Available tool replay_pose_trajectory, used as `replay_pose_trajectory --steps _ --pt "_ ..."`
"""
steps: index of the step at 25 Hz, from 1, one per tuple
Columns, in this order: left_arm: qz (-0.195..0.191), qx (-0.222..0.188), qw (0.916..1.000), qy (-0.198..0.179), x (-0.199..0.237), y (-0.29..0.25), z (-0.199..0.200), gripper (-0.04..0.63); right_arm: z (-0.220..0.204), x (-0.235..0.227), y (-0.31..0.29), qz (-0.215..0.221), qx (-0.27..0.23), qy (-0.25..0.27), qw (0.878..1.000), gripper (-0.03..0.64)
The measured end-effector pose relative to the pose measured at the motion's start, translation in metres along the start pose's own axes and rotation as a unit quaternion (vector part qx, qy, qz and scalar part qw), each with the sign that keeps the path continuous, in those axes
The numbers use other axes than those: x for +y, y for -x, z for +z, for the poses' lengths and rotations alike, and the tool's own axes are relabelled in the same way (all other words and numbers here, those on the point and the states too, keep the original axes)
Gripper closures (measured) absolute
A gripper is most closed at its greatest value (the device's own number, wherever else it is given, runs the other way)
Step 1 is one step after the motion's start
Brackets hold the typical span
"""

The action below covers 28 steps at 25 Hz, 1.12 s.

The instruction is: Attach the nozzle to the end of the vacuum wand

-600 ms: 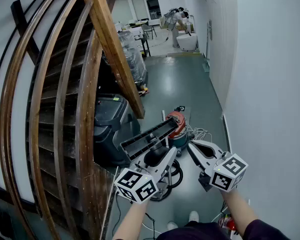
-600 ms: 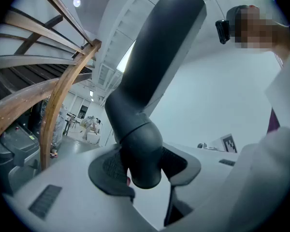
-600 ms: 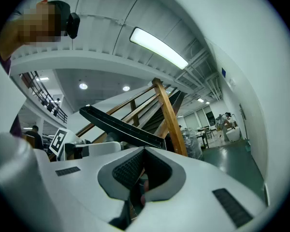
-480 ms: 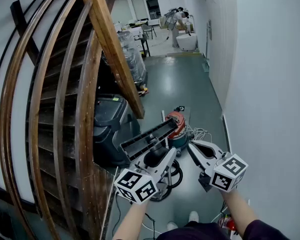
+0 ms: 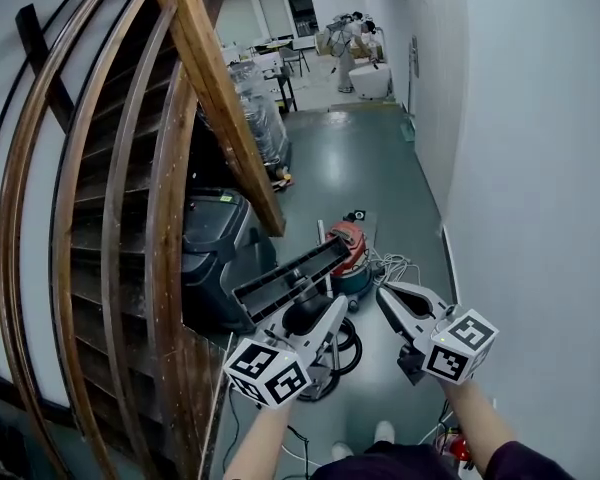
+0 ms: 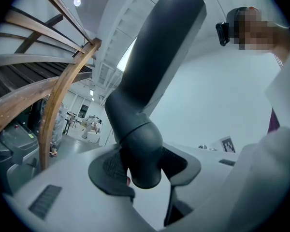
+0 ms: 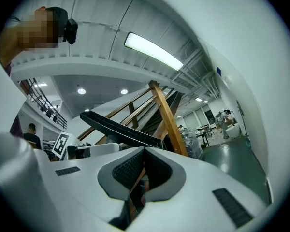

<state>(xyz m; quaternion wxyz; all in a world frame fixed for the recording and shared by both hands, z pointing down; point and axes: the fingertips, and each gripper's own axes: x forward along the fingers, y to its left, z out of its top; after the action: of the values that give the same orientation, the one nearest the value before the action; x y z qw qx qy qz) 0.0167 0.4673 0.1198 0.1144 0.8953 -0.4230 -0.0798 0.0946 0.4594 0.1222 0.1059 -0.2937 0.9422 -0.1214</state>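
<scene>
My left gripper [image 5: 318,318] is shut on the round neck of the black vacuum nozzle [image 5: 288,281], whose wide flat head sticks up and to the left of the jaws. In the left gripper view the nozzle [image 6: 150,81] rises from between the pads [image 6: 111,170], and the left gripper [image 6: 142,170] holds its rounded end. My right gripper [image 5: 385,294] hovers just right of it, shut and empty. The right gripper [image 7: 144,170] looks past its closed jaws at the nozzle head [image 7: 121,129]. I cannot make out the wand.
A red vacuum canister [image 5: 352,251] stands on the grey floor ahead, with black hose loops [image 5: 346,353] below my grippers and a white cable coil [image 5: 402,267]. A curved wooden stair railing [image 5: 170,218] and a black machine [image 5: 216,248] fill the left. A white wall [image 5: 540,168] runs along the right.
</scene>
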Motion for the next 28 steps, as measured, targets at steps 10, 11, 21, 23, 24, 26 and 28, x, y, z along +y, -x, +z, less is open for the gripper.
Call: replay_pose_trajectory --steps 10,11,21,23,24,26,28 --pt "0.017 0.009 0.9998 0.004 -0.005 -0.027 -0.013 0.422 -0.004 -0.041 0.030 -0.011 0.005 -0.023 1.000 0.598" --pt "0.018 0.010 0.9998 0.005 -0.004 -0.031 -0.014 0.422 -0.006 -0.046 0.031 -0.012 0.006 -0.027 1.000 0.598" --pt "0.024 0.018 0.9995 0.013 0.012 -0.056 -0.022 0.422 -0.016 -0.079 0.032 -0.023 0.011 -0.055 0.998 0.598" --pt "0.024 0.019 0.9995 0.014 0.019 -0.063 -0.025 0.422 -0.021 -0.087 0.028 -0.023 0.014 -0.058 0.998 0.598" --pt "0.024 0.019 0.9994 0.015 0.024 -0.067 -0.026 0.422 -0.023 -0.092 0.026 -0.022 0.015 -0.060 0.998 0.598" --pt "0.025 0.018 0.9993 0.019 0.034 -0.074 -0.027 0.422 -0.027 -0.100 0.020 -0.022 0.018 -0.063 0.998 0.598" --pt "0.027 0.017 0.9992 0.024 0.045 -0.081 -0.028 0.422 -0.029 -0.108 0.012 -0.023 0.022 -0.064 0.997 0.599"
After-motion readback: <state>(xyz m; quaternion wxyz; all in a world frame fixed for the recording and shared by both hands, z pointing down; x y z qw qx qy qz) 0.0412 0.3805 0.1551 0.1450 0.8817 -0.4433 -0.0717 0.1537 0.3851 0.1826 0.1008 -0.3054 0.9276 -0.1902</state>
